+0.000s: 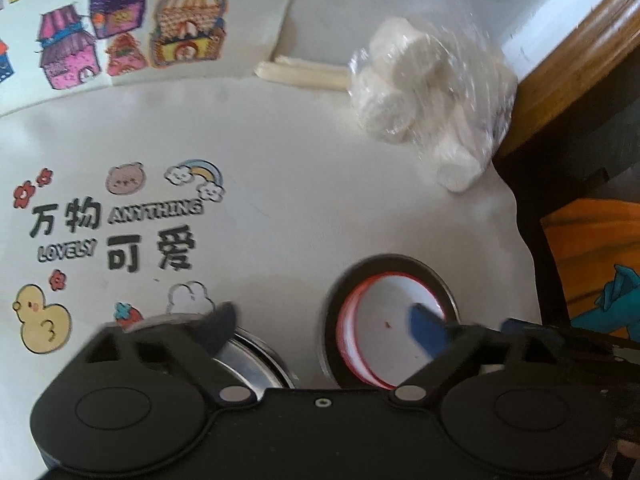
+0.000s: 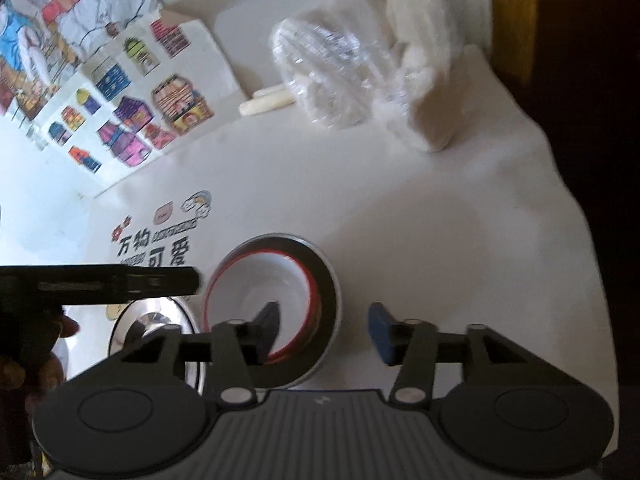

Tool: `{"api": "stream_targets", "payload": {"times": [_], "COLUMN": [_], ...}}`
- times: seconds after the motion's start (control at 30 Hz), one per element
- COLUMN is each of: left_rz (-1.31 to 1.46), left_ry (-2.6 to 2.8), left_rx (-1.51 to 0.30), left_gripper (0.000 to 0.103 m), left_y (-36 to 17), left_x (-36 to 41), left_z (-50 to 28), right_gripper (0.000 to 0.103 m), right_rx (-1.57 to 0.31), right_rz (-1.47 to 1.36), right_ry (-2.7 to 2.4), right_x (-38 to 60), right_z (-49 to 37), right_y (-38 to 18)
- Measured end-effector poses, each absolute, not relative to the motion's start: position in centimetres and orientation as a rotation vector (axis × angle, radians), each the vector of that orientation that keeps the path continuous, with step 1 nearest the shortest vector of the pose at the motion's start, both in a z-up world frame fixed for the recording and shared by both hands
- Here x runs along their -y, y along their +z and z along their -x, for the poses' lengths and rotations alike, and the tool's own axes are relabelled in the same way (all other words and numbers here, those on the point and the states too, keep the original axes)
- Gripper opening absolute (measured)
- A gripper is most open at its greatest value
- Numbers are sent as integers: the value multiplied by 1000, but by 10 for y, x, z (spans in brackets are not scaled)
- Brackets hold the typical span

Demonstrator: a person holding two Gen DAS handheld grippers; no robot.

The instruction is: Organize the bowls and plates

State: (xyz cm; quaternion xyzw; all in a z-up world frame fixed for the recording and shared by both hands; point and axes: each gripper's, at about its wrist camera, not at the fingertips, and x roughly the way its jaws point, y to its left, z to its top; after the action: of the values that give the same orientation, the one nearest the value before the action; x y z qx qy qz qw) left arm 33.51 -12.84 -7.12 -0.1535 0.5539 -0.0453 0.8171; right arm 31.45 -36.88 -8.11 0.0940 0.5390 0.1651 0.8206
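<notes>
In the left wrist view, cartoon stickers [image 1: 116, 232] occupy the left of the white table [image 1: 304, 168], and a steel bowl [image 1: 256, 364] sits at lower centre-left, partly hidden behind the gripper body. The left gripper [image 1: 324, 326] spans the bottom of the frame with its jaws spread wide and nothing between the pads. To the right of the steel bowl, apart from it, stands a white bowl with a red rim [image 1: 384, 332] nested inside a dark grey bowl [image 1: 332, 320]; the gripper's blue right pad overlaps the nested bowls. A plastic bag of white blocks [image 1: 424, 96] lies at upper right. In the right wrist view, a hand [image 2: 44, 356] at lower left carries the left gripper, whose black finger reaches in from the left edge. The steel bowl [image 2: 152, 328] is at lower left, and the red-rimmed bowl [image 2: 256, 288] lies in the grey bowl [image 2: 328, 292] at centre. The right gripper [image 2: 324, 330] stands partly open and empty over the grey bowl's right edge.
</notes>
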Motion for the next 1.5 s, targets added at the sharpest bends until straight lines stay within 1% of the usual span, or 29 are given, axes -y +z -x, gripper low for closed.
{"api": "stream_targets", "payload": {"times": [0.07, 0.13, 0.17, 0.2, 0.23, 0.3, 0.43, 0.8, 1.5], "left_rz": [331, 337, 334, 324, 315, 290, 224, 65, -65], "left_ry": [-98, -93, -89, -89, -89, -98, -128, -224, -252], "left_rx": [-1168, -1175, -1174, -1173, -1172, -1175, -1193, -1226, -1259], "left_gripper": [102, 102, 102, 102, 102, 102, 102, 102, 102], "left_y": [-72, -74, -75, -76, -76, -77, -83, -94, -102], "left_x": [120, 113, 110, 107, 105, 103, 104, 116, 134], "left_z": [-334, -334, -333, -333, -333, -333, -333, -337, -347], "right_gripper": [67, 81, 85, 91, 96, 100, 103, 103, 103], "right_rx": [-1143, -1138, -1136, -1133, -1128, -1123, -1139, -1183, -1208], "right_rz": [-205, -206, -205, -205, -205, -203, -197, -202, -214], "right_ry": [317, 278, 262, 244, 227, 200, 152, 113, 113], "right_x": [374, 379, 381, 383, 384, 386, 389, 382, 386], "right_z": [-312, -309, -307, -306, -303, -300, -292, -272, -270], "right_y": [-81, -81, -81, -81, -82, -83, -88, -99, -104]}}
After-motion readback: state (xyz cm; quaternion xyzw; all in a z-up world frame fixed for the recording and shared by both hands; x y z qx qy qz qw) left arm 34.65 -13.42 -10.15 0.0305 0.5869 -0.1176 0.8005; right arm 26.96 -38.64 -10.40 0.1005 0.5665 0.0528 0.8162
